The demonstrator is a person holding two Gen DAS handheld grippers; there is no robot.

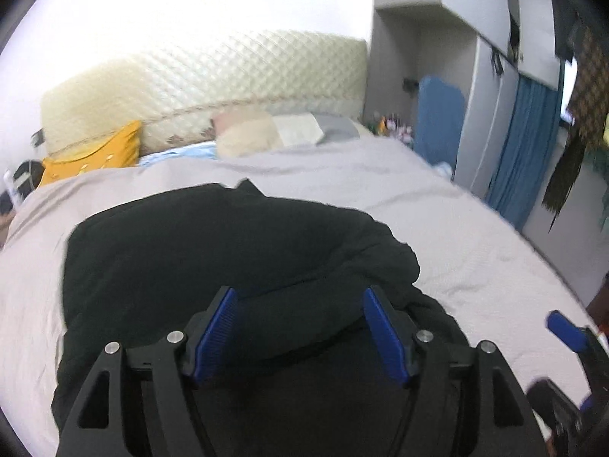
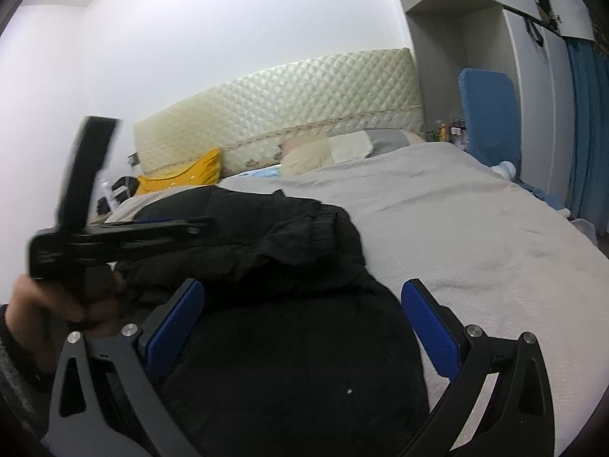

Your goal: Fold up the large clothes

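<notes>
While both tongs gape, the black garment point(image 1: 228, 251) lies beneath them.

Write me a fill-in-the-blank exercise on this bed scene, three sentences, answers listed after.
1. The garment lying bunched on the grey bedspread is ____ in colour.
2. The cushion leaning by the quilted headboard is ____.
3. The pads of the left gripper and the right gripper stand apart, so both grippers are ____.

Missing words: black; yellow; open
</notes>
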